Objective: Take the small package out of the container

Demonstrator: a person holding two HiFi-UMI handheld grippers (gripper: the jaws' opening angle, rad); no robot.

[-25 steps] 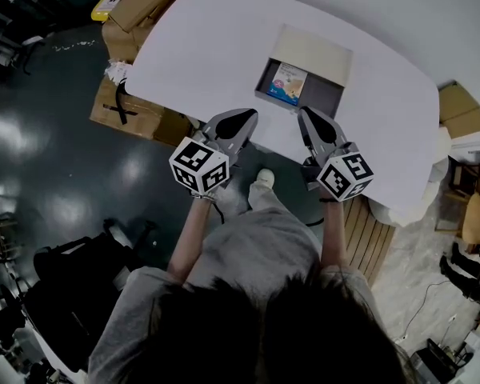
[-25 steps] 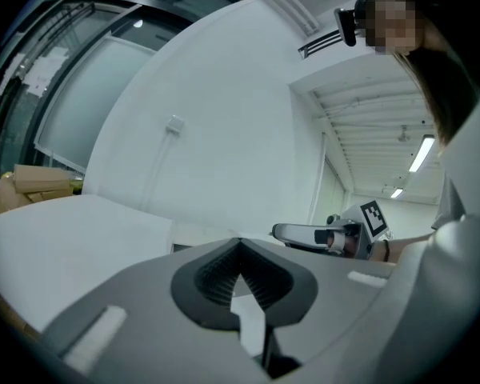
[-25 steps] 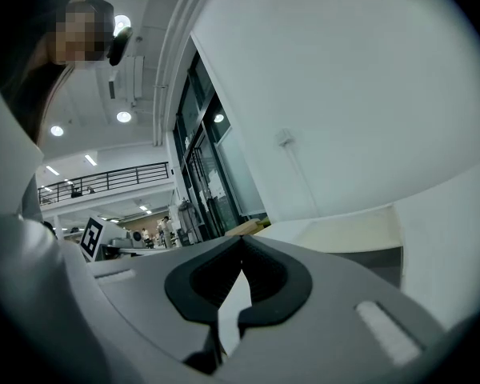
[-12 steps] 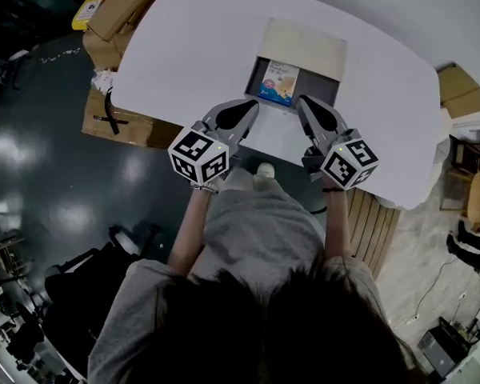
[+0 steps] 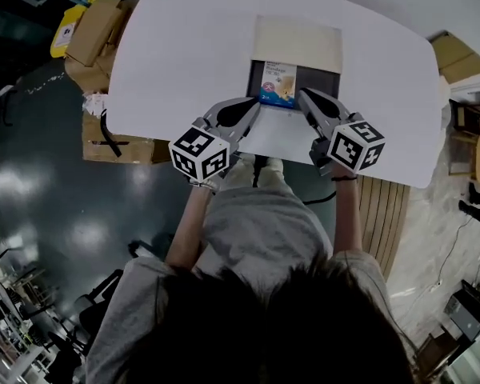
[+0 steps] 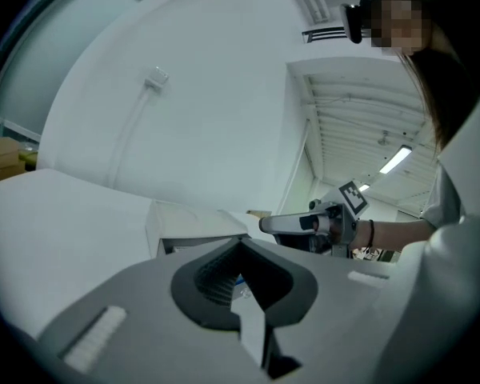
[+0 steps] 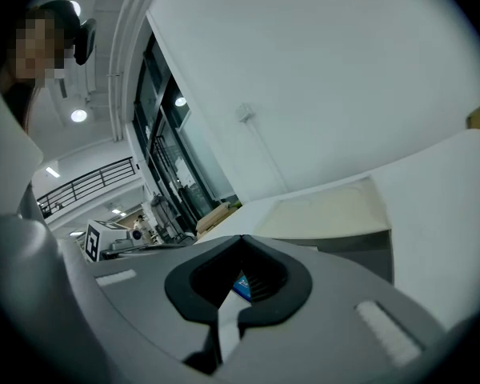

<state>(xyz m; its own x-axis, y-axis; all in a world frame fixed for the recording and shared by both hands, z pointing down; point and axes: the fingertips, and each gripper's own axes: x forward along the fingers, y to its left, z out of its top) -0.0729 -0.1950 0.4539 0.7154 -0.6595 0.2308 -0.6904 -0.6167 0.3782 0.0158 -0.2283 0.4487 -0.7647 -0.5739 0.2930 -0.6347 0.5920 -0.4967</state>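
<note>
Small package (image 5: 278,84), with a blue and white printed face, lies flat inside the container (image 5: 320,86) and fills its left half. The right half of the dark grey container is bare, and a cream lid (image 5: 296,40) lies open and flat on its far side. The container sits on a white desk (image 5: 184,46), close to the edge nearest the person. Well to the left of the container, off the desk, brown cardboard boxes (image 5: 96,34) are stacked on the dark floor (image 5: 48,182). The left tongs (image 5: 254,103) point at the container's near left corner, with their tips at its rim; whether they touch it cannot be told. Their jaws are pressed together with nothing between them. The right tongs (image 5: 303,94) reach the container's near edge just right of the package, jaws likewise together and empty. Further right of the container and nearer the person, off the desk, lie pale wooden slats (image 5: 380,222).
</note>
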